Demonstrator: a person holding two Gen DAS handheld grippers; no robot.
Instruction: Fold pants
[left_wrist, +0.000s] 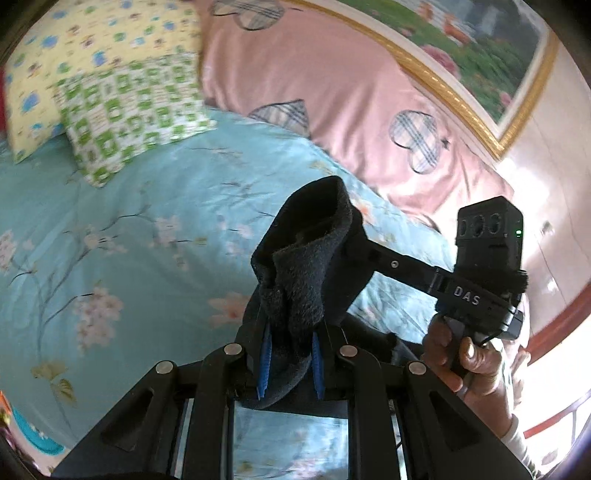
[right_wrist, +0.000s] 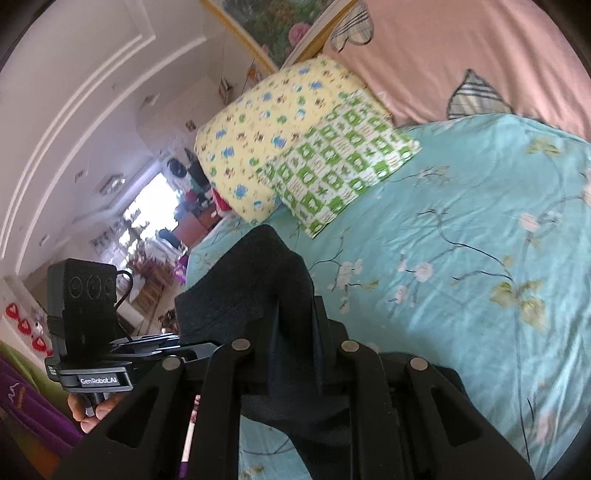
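We hold the pants (left_wrist: 306, 258) off the bed, pinched in both tools at once: the left gripper (left_wrist: 290, 363) has its blue-lined fingers (left_wrist: 264, 363) closed down on a thick bunch of the dark fleecy cloth, and in the other view the right gripper (right_wrist: 295, 332) is likewise clamped on dark fabric (right_wrist: 258, 295) that rises in a fold above the jaws and hangs below them. The relation that matters is that the garment sits directly in and ahead of each set of tongs, raised above the blue floral bedsheet (left_wrist: 110, 240), so neither hand is nearer than the other; both already have it. In the left view the right gripper's fingers run in from the right and meet the same bunch, so we judge the two grips lie close together along one edge, with the rest of the cloth drooping below out of view; its long axis we cannot tell from here. For the coming move we would likely draw the hands apart and lay the cloth flat on the sheet, short of the green-checked pillow (left_wrist: 129, 114). Readable writing: "DAS" on the right tool's body in the left view, and "GenRobot.AI" on the left tool's body in the right view
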